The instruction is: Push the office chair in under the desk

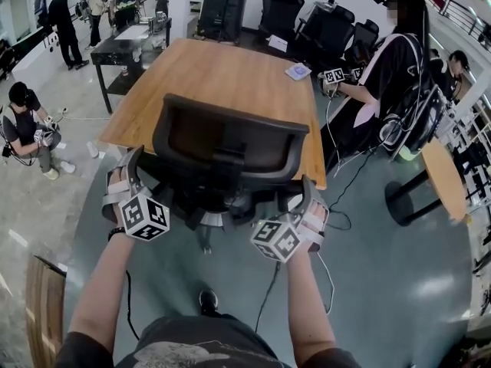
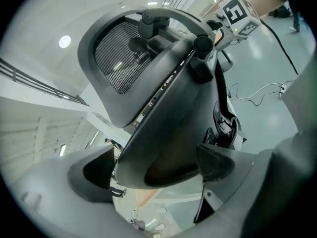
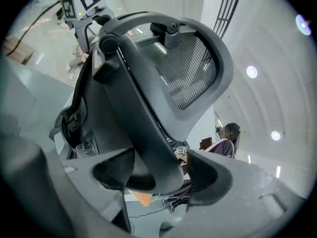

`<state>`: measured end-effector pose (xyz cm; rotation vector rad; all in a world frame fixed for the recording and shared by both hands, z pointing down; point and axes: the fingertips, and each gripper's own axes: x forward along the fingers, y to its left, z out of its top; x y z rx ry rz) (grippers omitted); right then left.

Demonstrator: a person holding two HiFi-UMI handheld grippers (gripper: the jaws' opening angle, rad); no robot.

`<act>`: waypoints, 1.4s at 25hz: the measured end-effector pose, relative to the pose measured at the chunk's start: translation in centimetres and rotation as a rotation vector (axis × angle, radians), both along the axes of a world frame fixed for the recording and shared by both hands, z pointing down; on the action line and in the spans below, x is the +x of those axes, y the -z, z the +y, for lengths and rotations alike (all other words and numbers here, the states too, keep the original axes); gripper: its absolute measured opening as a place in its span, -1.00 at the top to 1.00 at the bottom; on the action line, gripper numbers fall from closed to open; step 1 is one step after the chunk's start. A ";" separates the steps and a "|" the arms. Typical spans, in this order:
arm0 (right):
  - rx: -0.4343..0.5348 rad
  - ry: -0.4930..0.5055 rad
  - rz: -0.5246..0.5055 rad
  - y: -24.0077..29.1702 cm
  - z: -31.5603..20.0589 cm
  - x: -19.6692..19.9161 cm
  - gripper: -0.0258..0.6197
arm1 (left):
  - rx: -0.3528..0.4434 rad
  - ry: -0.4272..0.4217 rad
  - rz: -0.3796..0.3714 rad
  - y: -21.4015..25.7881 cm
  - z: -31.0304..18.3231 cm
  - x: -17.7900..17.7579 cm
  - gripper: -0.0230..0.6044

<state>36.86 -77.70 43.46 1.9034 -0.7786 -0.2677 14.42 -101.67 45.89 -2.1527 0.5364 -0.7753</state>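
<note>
A black office chair (image 1: 230, 140) with a mesh back stands in front of me, drawn out from the near end of the long wooden desk (image 1: 222, 75). My left gripper (image 1: 130, 176) is at the chair's left side and my right gripper (image 1: 307, 198) at its right side. In the left gripper view the left armrest (image 2: 168, 133) lies between the jaws of the left gripper (image 2: 156, 165), which stand wide. In the right gripper view the right armrest (image 3: 148, 133) likewise runs between the wide jaws of the right gripper (image 3: 158, 175). I cannot make out any pad pressing on either armrest.
A person (image 1: 391, 75) sits at the desk's right side holding grippers. Black chairs (image 1: 322, 29) crowd the far end. A black side table (image 1: 130, 48) stands back left and a person (image 1: 27, 129) crouches at the left. Cables (image 1: 345, 190) trail on the floor; a round table (image 1: 445, 175) is at the right.
</note>
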 end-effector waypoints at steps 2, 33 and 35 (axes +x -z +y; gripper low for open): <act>0.006 -0.004 -0.007 -0.1 0.4 -0.8 -0.04 | -0.003 -0.006 0.004 0.0 0.7 -0.8 -0.75; 0.309 -0.005 -0.133 4.2 11.2 -22.1 0.94 | -0.202 -0.283 0.329 4.0 20.6 -13.1 0.64; 0.323 0.009 -0.168 4.0 11.6 -23.2 0.95 | -0.215 -0.290 0.331 3.9 21.1 -13.6 0.72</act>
